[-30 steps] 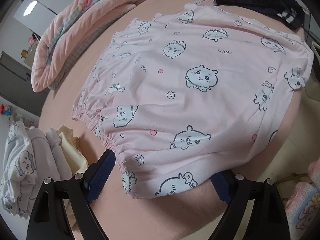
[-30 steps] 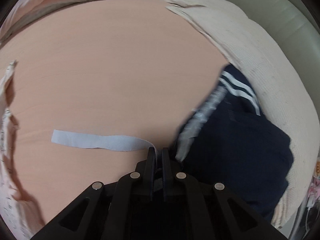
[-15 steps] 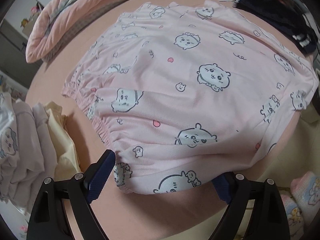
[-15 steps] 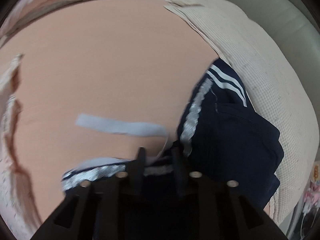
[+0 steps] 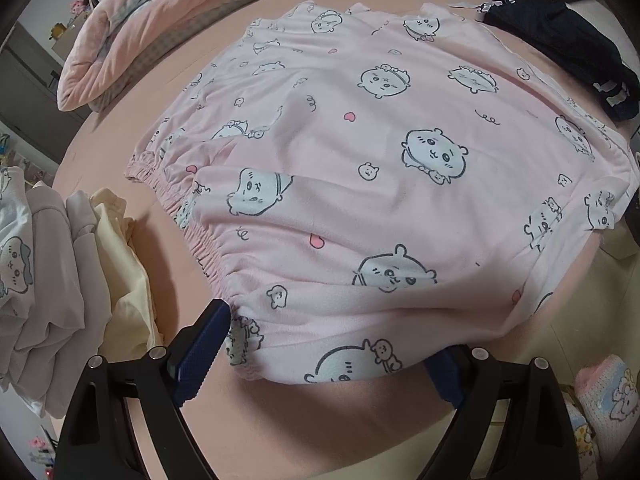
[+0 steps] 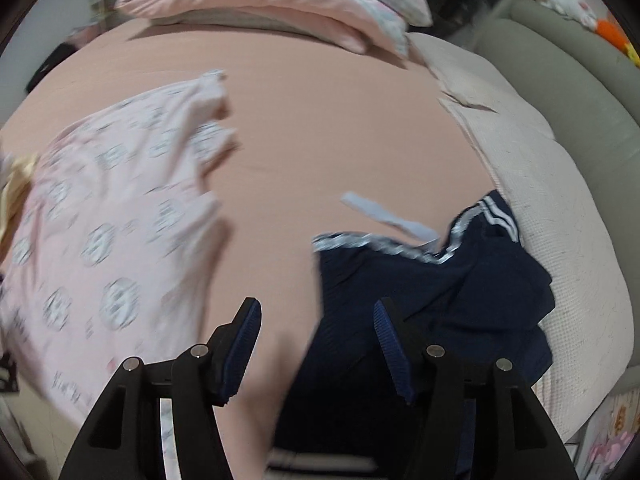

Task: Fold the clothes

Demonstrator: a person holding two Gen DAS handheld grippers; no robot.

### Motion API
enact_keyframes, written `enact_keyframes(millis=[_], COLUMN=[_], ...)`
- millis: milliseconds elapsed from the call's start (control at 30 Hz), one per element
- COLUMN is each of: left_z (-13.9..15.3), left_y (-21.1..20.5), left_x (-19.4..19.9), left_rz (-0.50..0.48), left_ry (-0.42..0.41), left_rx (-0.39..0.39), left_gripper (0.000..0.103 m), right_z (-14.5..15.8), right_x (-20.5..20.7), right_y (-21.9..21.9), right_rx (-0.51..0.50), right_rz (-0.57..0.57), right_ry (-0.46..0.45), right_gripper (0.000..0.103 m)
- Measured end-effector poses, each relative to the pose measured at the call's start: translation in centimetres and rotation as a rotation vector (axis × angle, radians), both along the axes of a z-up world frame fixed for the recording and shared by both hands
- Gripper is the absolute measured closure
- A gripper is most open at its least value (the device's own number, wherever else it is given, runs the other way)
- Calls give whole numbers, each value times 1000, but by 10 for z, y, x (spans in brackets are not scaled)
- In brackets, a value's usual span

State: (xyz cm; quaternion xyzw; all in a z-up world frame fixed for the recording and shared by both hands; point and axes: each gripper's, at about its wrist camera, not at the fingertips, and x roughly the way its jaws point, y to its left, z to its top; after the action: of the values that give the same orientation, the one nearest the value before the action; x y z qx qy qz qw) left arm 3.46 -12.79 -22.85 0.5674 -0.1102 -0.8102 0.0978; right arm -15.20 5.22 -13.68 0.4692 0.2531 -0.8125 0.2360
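Left wrist view: peach-sheeted bed (image 5: 360, 412), pink printed garment (image 5: 380, 184) spread ahead of the wide-open, empty left tool (image 5: 320, 364). Right tool (image 6: 316, 344), jaws just opening, empty above navy shorts (image 6: 432, 288); quilt (image 6: 272, 4) beyond.

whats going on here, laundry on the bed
A person is folding clothes on a bed with two handheld grippers. The left gripper hangs open around the near edge of the pink printed garment. The right gripper, jaws just opened and empty, is above the navy garment.
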Motion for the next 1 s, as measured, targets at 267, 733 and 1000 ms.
enact_keyframes(millis=[267, 733, 1000], left_z=[1, 7, 9], left_y=[2, 45, 50], left_x=[4, 38, 61], left_rz=[5, -158, -244], left_ry=[5, 142, 160], left_rx=[-9, -267, -273], left_gripper=[13, 12, 12], right_z=[0, -26, -58], right_x=[69, 187, 226], right_y=[-6, -20, -20], right_rx=[1, 148, 239], right_rz=[149, 421, 563], right_ry=[15, 229, 284], right_gripper=[45, 44, 45])
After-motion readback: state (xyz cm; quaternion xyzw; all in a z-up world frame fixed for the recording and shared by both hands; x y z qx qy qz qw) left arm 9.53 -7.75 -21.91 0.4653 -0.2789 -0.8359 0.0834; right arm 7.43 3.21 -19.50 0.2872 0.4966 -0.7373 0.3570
